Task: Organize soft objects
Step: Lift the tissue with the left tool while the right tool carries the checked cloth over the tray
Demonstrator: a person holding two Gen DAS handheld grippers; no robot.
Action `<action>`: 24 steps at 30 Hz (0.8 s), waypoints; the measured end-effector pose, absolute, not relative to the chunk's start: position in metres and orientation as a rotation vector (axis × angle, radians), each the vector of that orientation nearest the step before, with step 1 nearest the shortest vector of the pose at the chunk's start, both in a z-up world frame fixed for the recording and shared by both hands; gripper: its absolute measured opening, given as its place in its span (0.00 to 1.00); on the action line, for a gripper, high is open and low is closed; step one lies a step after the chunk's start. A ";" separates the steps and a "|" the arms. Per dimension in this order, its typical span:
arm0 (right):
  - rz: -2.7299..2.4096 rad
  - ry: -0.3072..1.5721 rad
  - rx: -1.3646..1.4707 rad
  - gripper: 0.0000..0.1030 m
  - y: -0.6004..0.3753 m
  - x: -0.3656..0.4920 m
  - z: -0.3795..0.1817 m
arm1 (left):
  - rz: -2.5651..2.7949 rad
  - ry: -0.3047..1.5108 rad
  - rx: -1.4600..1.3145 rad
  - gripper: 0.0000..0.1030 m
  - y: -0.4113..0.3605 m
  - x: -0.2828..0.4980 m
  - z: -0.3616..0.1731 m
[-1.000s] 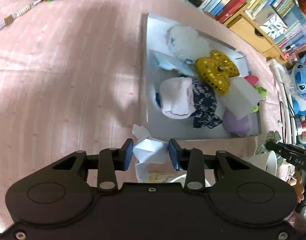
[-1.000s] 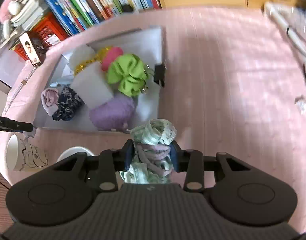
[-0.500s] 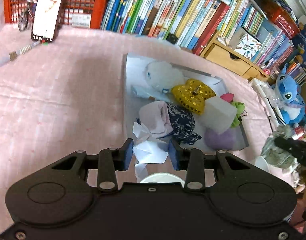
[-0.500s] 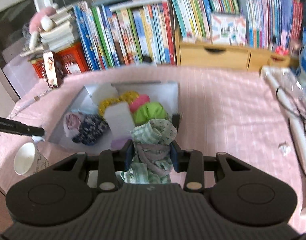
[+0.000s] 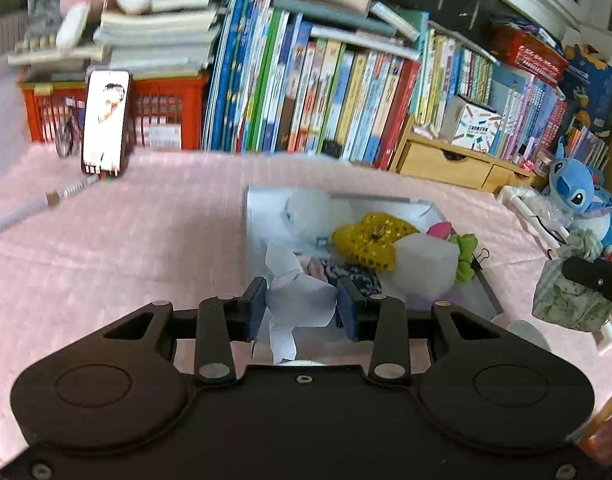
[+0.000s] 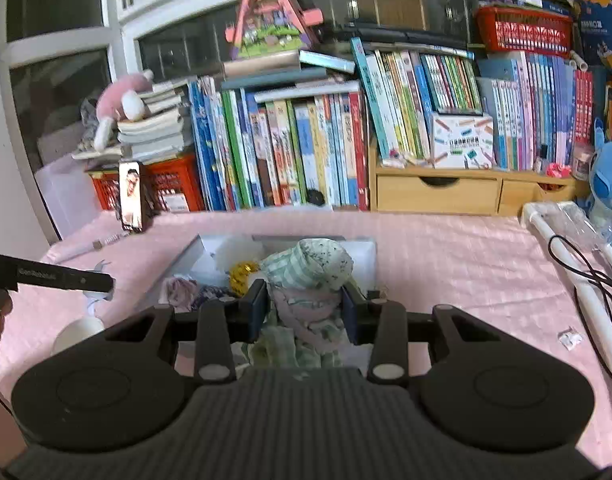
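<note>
My left gripper (image 5: 301,306) is shut on a crumpled white tissue (image 5: 295,294), held above the near edge of the grey tray (image 5: 253,220). In the tray lie a white plush (image 5: 310,210), a yellow sequin bow (image 5: 372,240), a white foam block (image 5: 424,266), a green scrunchie (image 5: 464,256) and a dark patterned cloth (image 5: 350,276). My right gripper (image 6: 303,308) is shut on a green checked cloth bundle (image 6: 310,268), in front of the same tray (image 6: 362,256). That bundle also shows at the right edge of the left wrist view as green cloth (image 5: 568,296).
A pink cloth (image 5: 125,240) covers the table. Rows of books (image 6: 289,148) and a wooden drawer unit (image 6: 438,192) line the back. A phone (image 5: 105,120) leans on a red basket. A white cup (image 6: 75,330), a blue plush (image 5: 578,196) and a white pipe (image 6: 578,280) stand near.
Both grippers have risen and tilted up, keeping hold of the tissue and the cloth bundle. The tray has sunk lower in both views and the bookshelves have come into sight.
</note>
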State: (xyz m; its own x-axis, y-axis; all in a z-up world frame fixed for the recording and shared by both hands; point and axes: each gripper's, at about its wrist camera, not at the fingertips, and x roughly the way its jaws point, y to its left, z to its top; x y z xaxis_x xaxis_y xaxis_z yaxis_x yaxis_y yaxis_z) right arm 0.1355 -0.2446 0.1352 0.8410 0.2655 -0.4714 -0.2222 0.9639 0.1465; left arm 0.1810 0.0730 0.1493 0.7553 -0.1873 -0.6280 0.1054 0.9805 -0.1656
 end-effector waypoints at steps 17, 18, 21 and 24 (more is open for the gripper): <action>0.247 0.357 0.062 0.43 -0.220 0.116 0.114 | -0.144 0.467 0.031 0.35 0.022 0.141 0.138; 0.249 0.351 0.062 0.43 -0.219 0.116 0.114 | -0.142 0.460 0.038 0.35 0.020 0.141 0.138; 0.250 0.339 0.056 0.43 -0.214 0.117 0.114 | -0.138 0.444 0.050 0.35 0.015 0.141 0.137; 0.256 0.330 0.048 0.43 -0.209 0.118 0.113 | -0.135 0.440 0.052 0.35 0.014 0.144 0.135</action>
State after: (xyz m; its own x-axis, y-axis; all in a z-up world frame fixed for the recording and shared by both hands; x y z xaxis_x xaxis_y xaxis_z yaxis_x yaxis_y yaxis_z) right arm 0.1183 -0.2090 0.1132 0.9141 0.2561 -0.3145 -0.2403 0.9666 0.0886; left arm 0.1440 0.0135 0.1353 0.8959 -0.1191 -0.4279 0.1417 0.9897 0.0212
